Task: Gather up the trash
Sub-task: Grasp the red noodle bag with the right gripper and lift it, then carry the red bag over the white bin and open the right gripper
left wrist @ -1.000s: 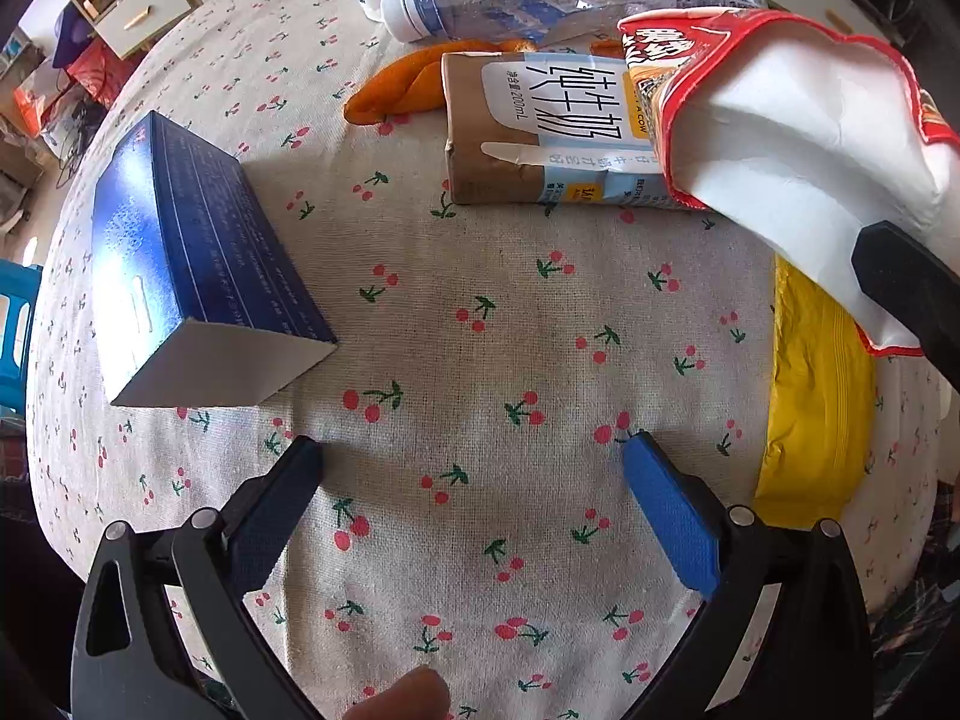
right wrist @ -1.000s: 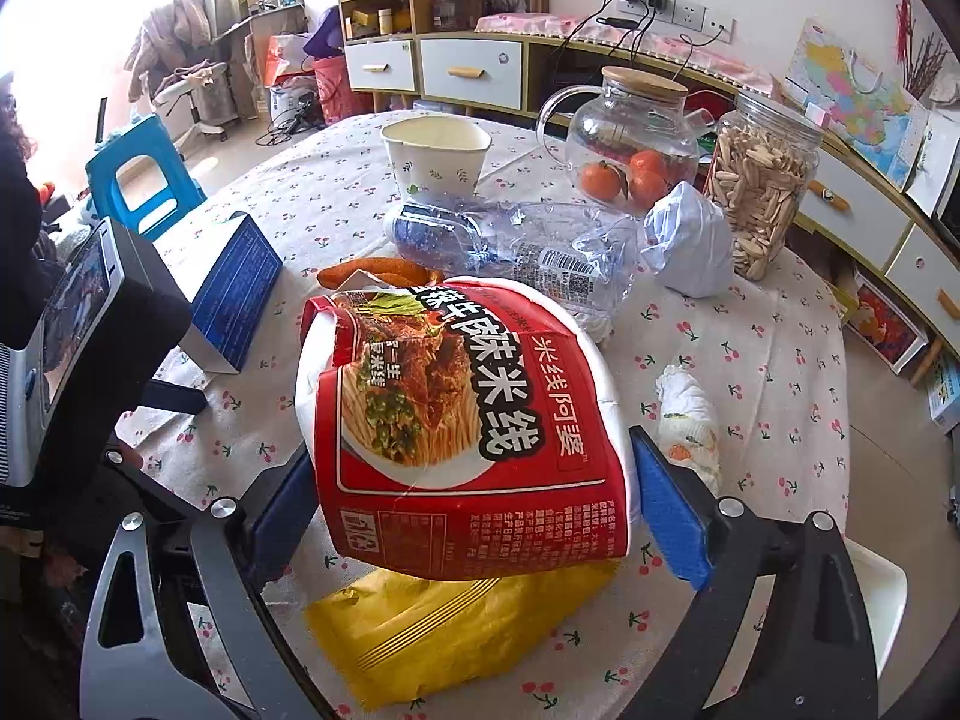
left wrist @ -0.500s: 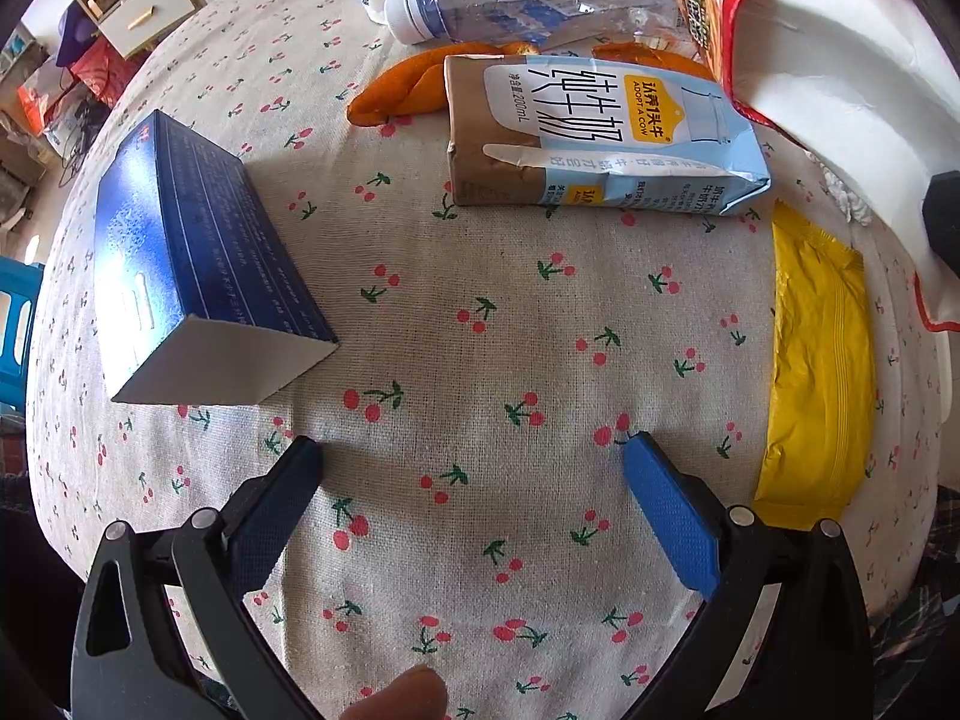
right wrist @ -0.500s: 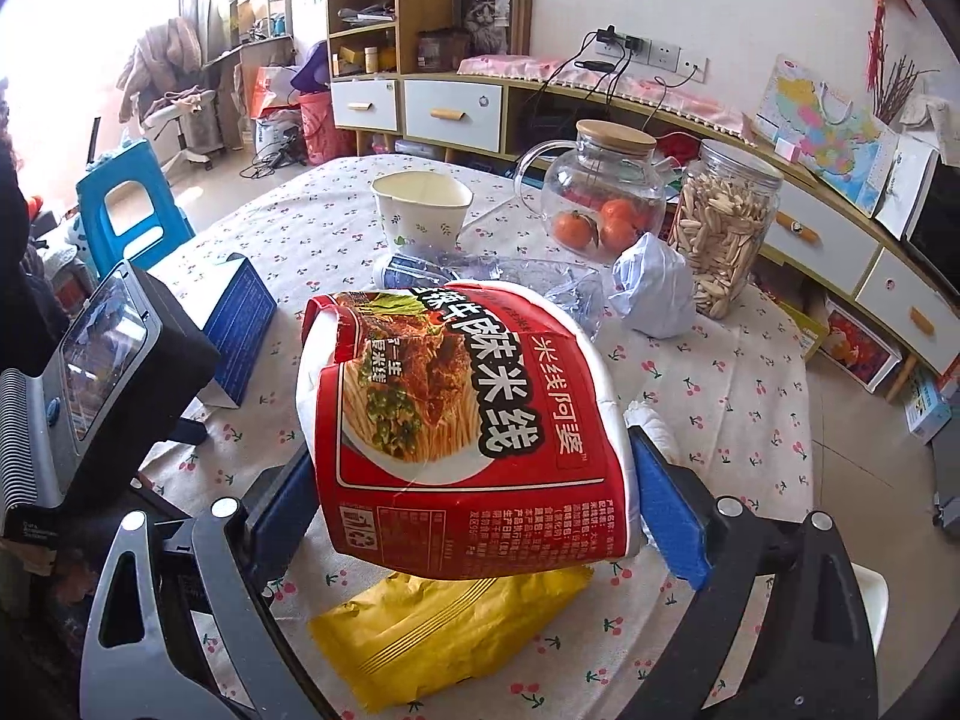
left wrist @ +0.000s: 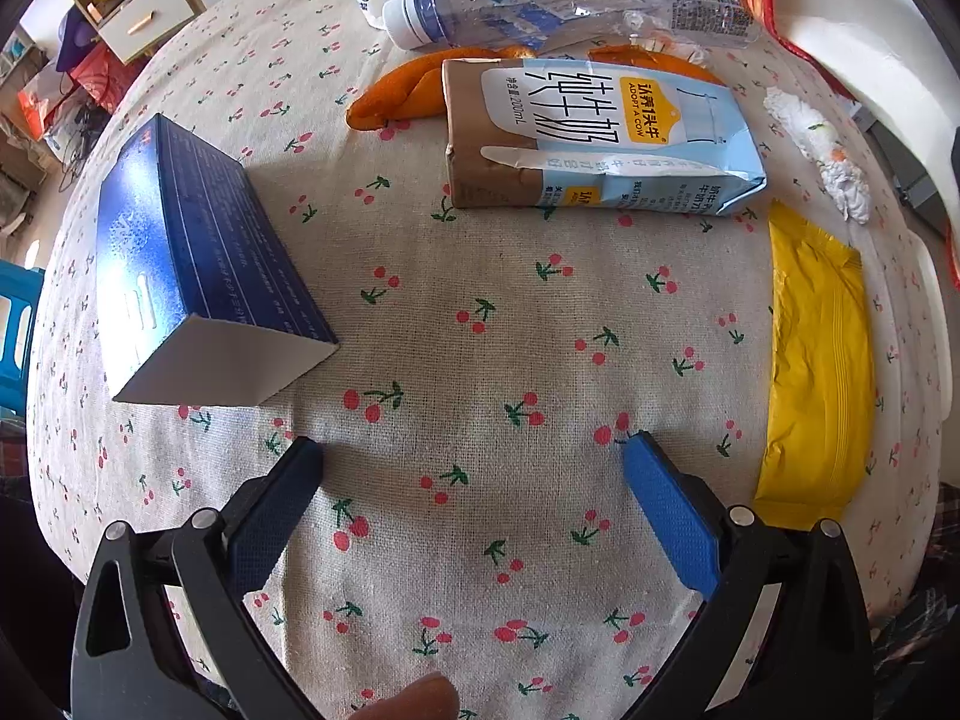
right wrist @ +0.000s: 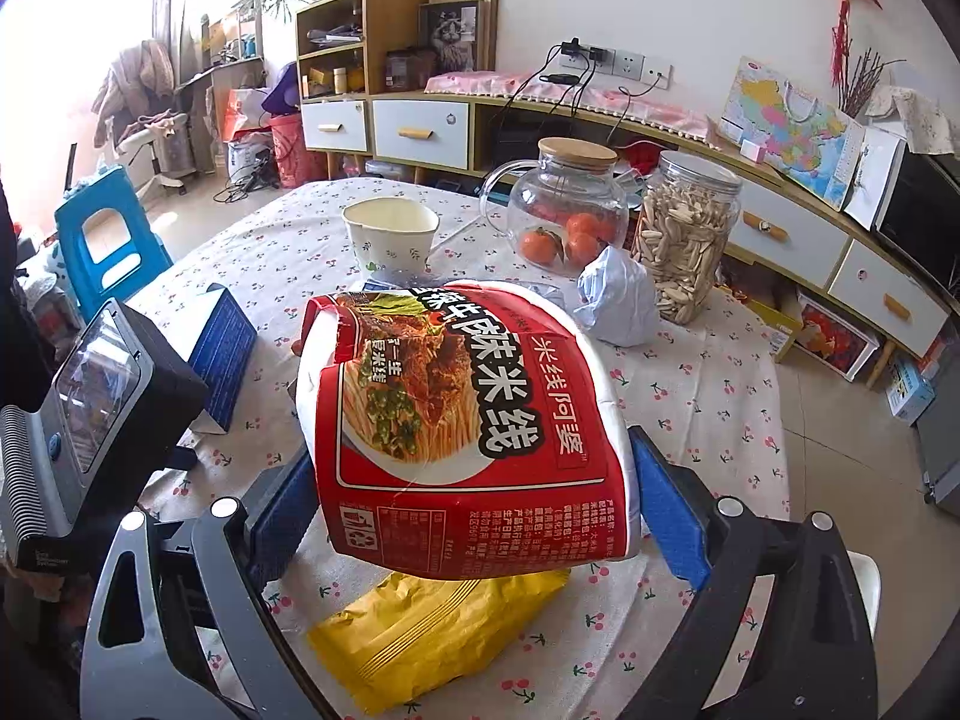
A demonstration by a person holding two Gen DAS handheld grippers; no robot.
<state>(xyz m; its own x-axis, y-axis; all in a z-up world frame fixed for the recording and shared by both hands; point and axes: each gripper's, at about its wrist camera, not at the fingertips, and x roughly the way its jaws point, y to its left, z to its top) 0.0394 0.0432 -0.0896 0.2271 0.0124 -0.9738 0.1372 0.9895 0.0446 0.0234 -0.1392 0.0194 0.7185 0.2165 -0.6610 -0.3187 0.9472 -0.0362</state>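
Observation:
My right gripper (right wrist: 474, 498) is shut on a red and white noodle cup (right wrist: 468, 432) and holds it above the table; the cup also shows at the top right of the left wrist view (left wrist: 852, 30). My left gripper (left wrist: 471, 462) is open and empty, low over the cherry-print tablecloth (left wrist: 480, 330). Ahead of it lie a flattened milk carton (left wrist: 594, 138), orange peel (left wrist: 408, 96), a crushed plastic bottle (left wrist: 540, 6), a crumpled tissue (left wrist: 822, 150) and a yellow wrapper (left wrist: 816, 360). The yellow wrapper (right wrist: 432, 630) lies under the held cup.
A blue box (left wrist: 192, 276) stands at the left. A paper cup (right wrist: 390, 234), a glass jar of oranges (right wrist: 564, 216), a jar of seeds (right wrist: 684, 246) and a white crumpled bag (right wrist: 618, 300) stand at the far side. A blue stool (right wrist: 108, 246) is beside the table.
The right gripper has lifted the noodle cup up and away to the right, uncovering the carton and tissue in the left wrist view. The left gripper has barely moved.

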